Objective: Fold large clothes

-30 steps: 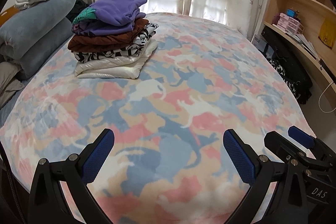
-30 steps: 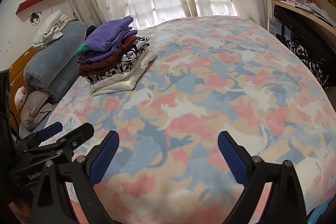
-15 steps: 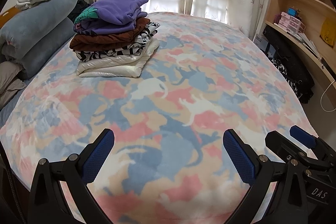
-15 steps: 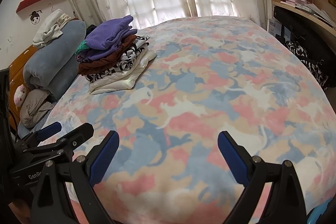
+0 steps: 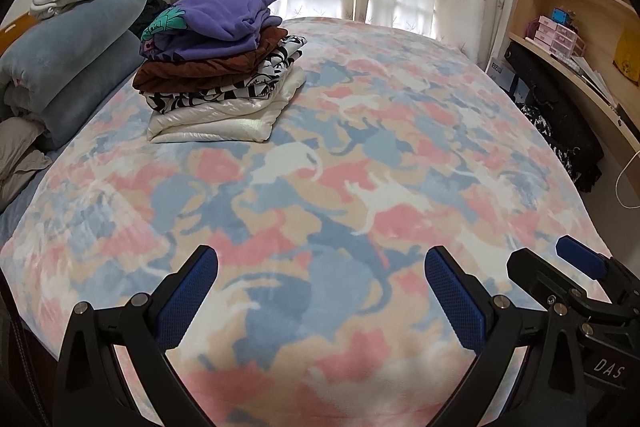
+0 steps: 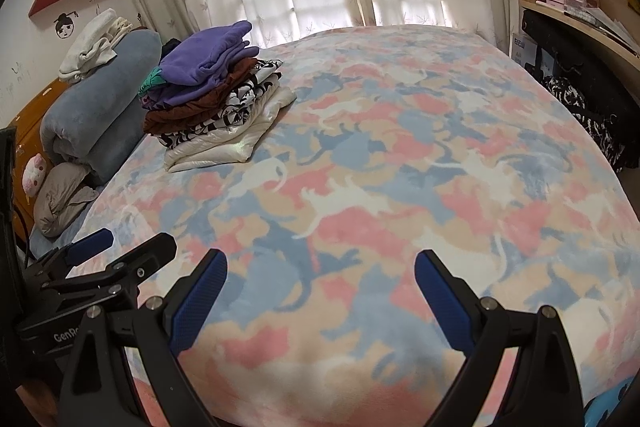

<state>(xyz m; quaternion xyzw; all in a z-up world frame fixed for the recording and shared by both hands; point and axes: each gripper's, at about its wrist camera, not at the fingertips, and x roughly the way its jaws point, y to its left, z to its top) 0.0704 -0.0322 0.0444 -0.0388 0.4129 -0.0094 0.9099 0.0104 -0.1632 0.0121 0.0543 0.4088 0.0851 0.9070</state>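
Both the left hand-held gripper (image 5: 320,293) and the right hand-held gripper (image 6: 320,293) are hovering wide apart and empty over the bed (image 5: 360,155). The folded stack of clothes (image 5: 220,63) is sitting at the bed's far-left corner, probably leaving room for another garment.

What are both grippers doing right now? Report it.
Left gripper: open, holding nothing, above the blanket.
Right gripper: open, holding nothing.
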